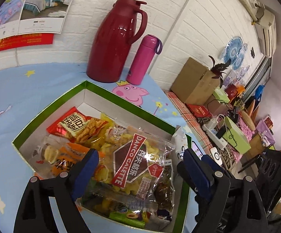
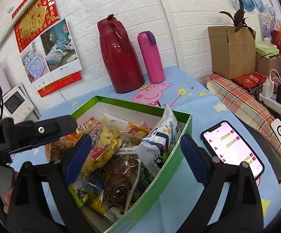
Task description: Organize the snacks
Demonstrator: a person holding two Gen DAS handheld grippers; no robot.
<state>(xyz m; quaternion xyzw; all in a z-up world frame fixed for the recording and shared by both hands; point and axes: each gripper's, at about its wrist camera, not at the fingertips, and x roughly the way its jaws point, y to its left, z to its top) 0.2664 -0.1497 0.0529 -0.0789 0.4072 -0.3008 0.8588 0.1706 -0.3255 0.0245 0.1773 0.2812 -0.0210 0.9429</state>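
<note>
Over a blue cartoon tablecloth (image 1: 43, 81), both grippers hang above a green box (image 1: 121, 99) packed with snacks. The left gripper (image 1: 138, 161) points down into the box, its blue-padded fingers (image 1: 86, 167) spread wide to either side of a clear bag of yellow biscuits (image 1: 132, 151), clasping nothing. The right gripper (image 2: 136, 149) tilts in from the box's near corner, likewise wide apart and empty, one finger inside over the packets, the other outside the green wall (image 2: 160, 180). Behind the box stand a red jug (image 1: 115, 42) and a pink flask (image 1: 142, 58), side by side against the wall. Only the right view shows the lit phone (image 2: 231, 147) lying beside the box, a white-and-blue packet (image 2: 160, 141) standing upright against its wall, and the left tool's black body (image 2: 24, 134).
</note>
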